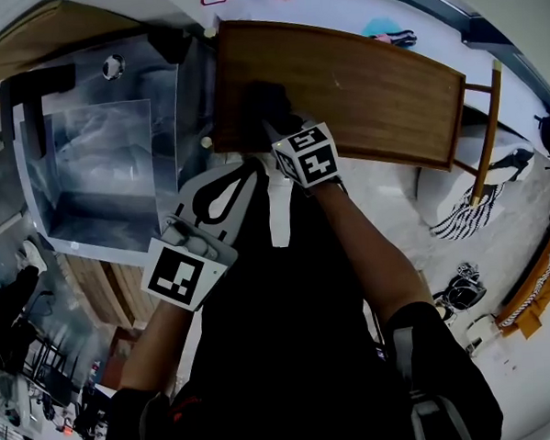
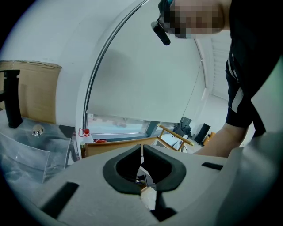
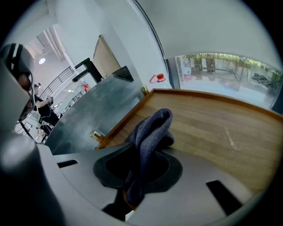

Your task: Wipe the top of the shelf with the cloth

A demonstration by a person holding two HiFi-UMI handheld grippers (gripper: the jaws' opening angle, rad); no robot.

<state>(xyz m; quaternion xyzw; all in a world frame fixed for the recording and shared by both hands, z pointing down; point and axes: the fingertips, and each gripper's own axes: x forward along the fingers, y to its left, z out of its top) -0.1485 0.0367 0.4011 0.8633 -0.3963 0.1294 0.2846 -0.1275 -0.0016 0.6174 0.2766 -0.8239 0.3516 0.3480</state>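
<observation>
Two hand-held grippers appear in the head view, each carrying a cube with black-and-white square markers. At 9 o'clock lies a stainless-steel sink basin (image 1: pixel 98 178), with a black faucet (image 1: pixel 37 94) at its 10 o'clock corner. The grey left gripper (image 1: pixel 251 168) is at centre, slightly toward 8 o'clock, over the seam between the sink and the shelf. In the left gripper view its jaws meet at the tips and enclose an empty dark loop, with nothing between them.

Just right of it, toward 12 o'clock, the right gripper (image 1: pixel 275 127) points onto the brown wooden top of the shelf (image 1: pixel 369 81). In the right gripper view its jaws are clamped on a dark blue-grey ribbed cloth (image 3: pixel 152 128), which rises bunched from between them. The bunched end rests on the wood near the shelf's edge beside the sink. In the head view the cloth (image 1: pixel 267 100) sits at the 9 o'clock end of the shelf top. The rest of the wooden surface extends toward 3 o'clock, ending at a pale wooden upright post (image 1: pixel 488 130).
</observation>
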